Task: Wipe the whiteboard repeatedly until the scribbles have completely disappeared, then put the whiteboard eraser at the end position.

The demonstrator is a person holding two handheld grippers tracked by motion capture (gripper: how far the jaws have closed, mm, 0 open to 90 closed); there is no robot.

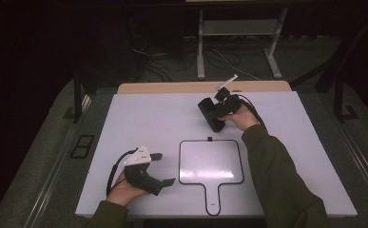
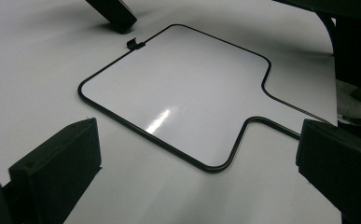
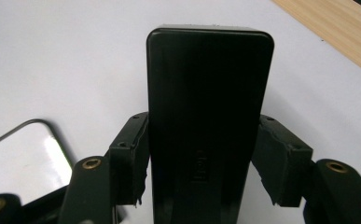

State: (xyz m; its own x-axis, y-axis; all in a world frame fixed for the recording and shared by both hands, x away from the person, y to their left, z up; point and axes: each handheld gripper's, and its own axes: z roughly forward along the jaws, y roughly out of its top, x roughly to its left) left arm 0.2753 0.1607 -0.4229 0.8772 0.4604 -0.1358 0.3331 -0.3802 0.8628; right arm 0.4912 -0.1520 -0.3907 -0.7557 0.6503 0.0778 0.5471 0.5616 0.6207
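A paddle-shaped whiteboard point(image 1: 211, 161) point(image 2: 178, 93) with a thin black rim lies flat at the table's front middle, handle toward the person. A small black clip point(image 1: 209, 139) point(image 2: 135, 44) sits on its far edge. My right gripper point(image 1: 218, 110) point(image 3: 206, 158) is shut on a black rectangular block point(image 1: 211, 114) point(image 3: 211, 102), held just beyond the whiteboard's far right corner. One end of the block point(image 2: 113, 14) appears at the top of the left gripper view. My left gripper point(image 1: 164, 168) point(image 2: 197, 172) is open at the front left, empty, jaws pointing at the whiteboard.
The white table point(image 1: 143, 118) has a wooden strip point(image 1: 200, 87) along its far edge. A metal stand and cables point(image 1: 205, 57) are on the dark floor beyond. The person's right sleeve point(image 1: 276, 175) lies along the whiteboard's right side.
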